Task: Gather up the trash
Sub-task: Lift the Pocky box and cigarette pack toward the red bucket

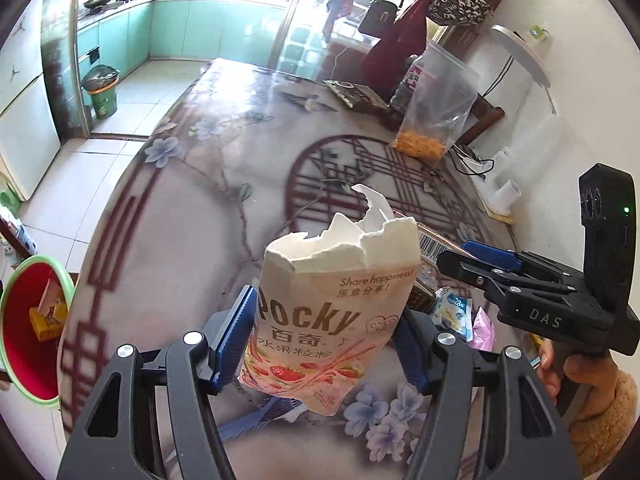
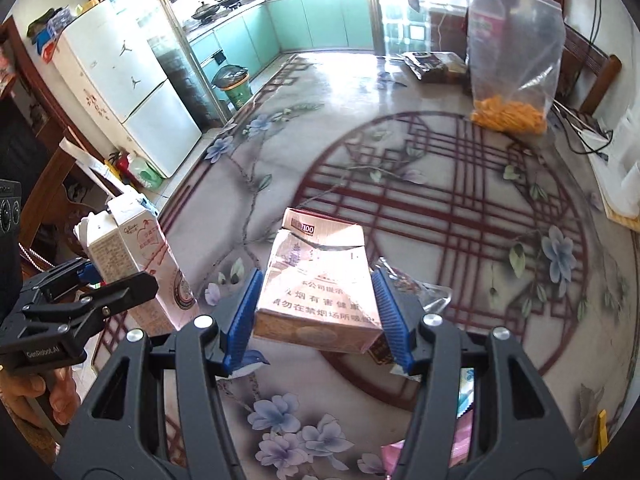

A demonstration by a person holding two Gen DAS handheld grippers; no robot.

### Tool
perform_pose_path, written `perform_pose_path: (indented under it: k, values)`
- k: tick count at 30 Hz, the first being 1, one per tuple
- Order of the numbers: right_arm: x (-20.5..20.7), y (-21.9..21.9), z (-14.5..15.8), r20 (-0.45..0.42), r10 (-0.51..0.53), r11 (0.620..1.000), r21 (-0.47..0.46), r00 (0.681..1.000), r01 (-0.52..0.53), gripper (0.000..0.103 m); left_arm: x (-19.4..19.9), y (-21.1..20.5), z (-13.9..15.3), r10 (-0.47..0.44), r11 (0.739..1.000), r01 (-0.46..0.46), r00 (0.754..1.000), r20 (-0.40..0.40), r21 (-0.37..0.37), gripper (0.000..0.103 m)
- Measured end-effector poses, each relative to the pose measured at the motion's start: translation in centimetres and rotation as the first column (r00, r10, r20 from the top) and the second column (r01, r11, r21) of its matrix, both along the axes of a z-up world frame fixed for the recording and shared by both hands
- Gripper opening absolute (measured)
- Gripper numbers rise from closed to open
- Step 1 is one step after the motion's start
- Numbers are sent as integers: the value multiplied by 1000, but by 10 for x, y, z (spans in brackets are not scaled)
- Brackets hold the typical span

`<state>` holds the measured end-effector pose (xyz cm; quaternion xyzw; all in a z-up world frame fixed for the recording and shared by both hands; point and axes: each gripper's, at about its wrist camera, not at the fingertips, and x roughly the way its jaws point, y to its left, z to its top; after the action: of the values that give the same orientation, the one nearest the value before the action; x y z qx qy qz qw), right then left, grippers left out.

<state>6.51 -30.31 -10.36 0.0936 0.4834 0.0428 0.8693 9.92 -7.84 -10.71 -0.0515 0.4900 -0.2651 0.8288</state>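
Note:
My left gripper (image 1: 324, 340) is shut on a torn-open Pocky box (image 1: 320, 320) and holds it upright above the table; the box also shows in the right wrist view (image 2: 136, 272), at the left. My right gripper (image 2: 316, 316) is shut on a tan cigarette carton (image 2: 316, 292), lifted over the flower-pattern table (image 2: 440, 200). The right gripper shows in the left wrist view (image 1: 480, 260) at the right. Several snack wrappers (image 1: 456, 312) lie on the table below. A red basin with a green rim (image 1: 28, 340) sits below the table's left edge and holds a yellow box.
A clear zip bag with orange snacks (image 2: 508, 112) stands at the table's far right, beside a dark packet (image 2: 432, 64). A green bin (image 2: 236, 84) stands on the kitchen floor. A white fridge (image 2: 132, 92) is at the left. Cables and a chair are at the right.

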Motion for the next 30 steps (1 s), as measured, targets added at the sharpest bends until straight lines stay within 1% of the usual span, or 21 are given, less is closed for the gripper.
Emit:
perform_pose_path:
  k: [9,22,30]
  values:
    - [3,16,2,-8,-3,1000,-13,1000,2,55,2,12,-2,-17,1000,17,1000,4,8,62]
    - [11,50,-3,-31,-10,1000,-24,999,9,55,13,40,-11,-28,1000,28,1000,-15,6,62]
    - [17,86,-3,-37,-5,999,-46,999,3,55,18,78,-16,-26,1000,25,1000,-18,-11,62]
